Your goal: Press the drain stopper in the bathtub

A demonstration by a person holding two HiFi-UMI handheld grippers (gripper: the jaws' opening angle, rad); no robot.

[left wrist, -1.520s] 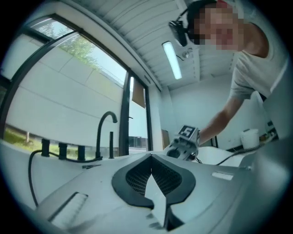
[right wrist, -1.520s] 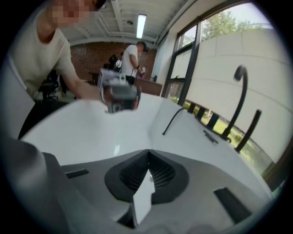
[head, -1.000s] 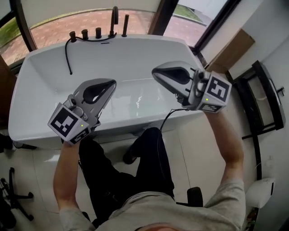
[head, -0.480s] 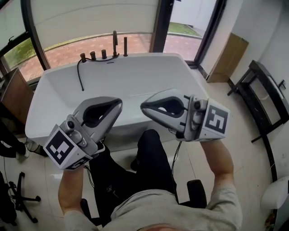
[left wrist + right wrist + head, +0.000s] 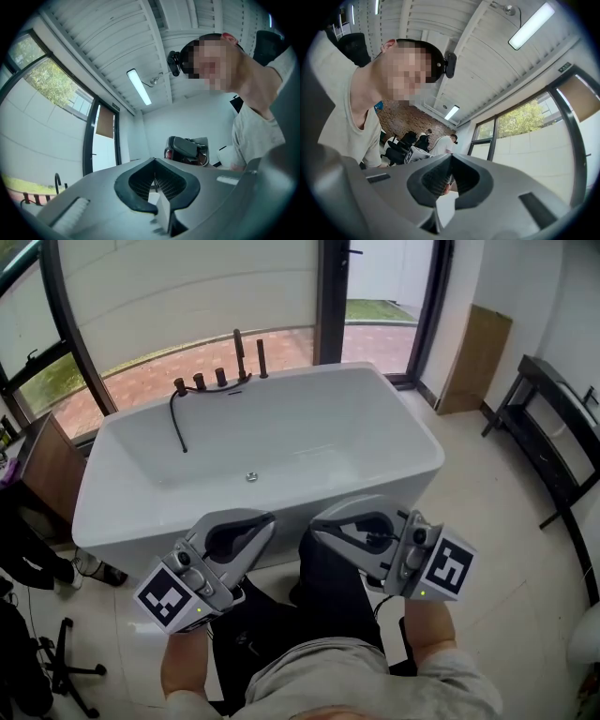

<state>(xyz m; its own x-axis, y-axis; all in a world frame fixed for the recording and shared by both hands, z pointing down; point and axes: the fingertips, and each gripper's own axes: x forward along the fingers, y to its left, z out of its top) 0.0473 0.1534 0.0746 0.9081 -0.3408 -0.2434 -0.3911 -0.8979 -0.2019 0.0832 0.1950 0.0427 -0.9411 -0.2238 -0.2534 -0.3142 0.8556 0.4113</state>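
The white bathtub (image 5: 412, 432) stands ahead of me, with the small round drain stopper (image 5: 251, 477) on its floor near the middle. Both grippers are held low, close to my body and in front of the tub's near rim, well short of the stopper. My left gripper (image 5: 269, 518) is shut with nothing in it, and so is my right gripper (image 5: 314, 527). The left gripper (image 5: 153, 160) and the right gripper (image 5: 450, 155) both point up at the ceiling and at the person, jaw tips meeting.
Dark taps and a spout (image 5: 238, 355) stand on the tub's far rim, and a black hose (image 5: 176, 422) hangs inside. A black rack (image 5: 559, 423) and a cardboard panel (image 5: 474, 357) are to the right. A wooden cabinet (image 5: 52, 470) is to the left.
Both grippers have come back from over the tub toward my body and dropped lower. The view has pulled away, so the whole tub and the stopper now show.
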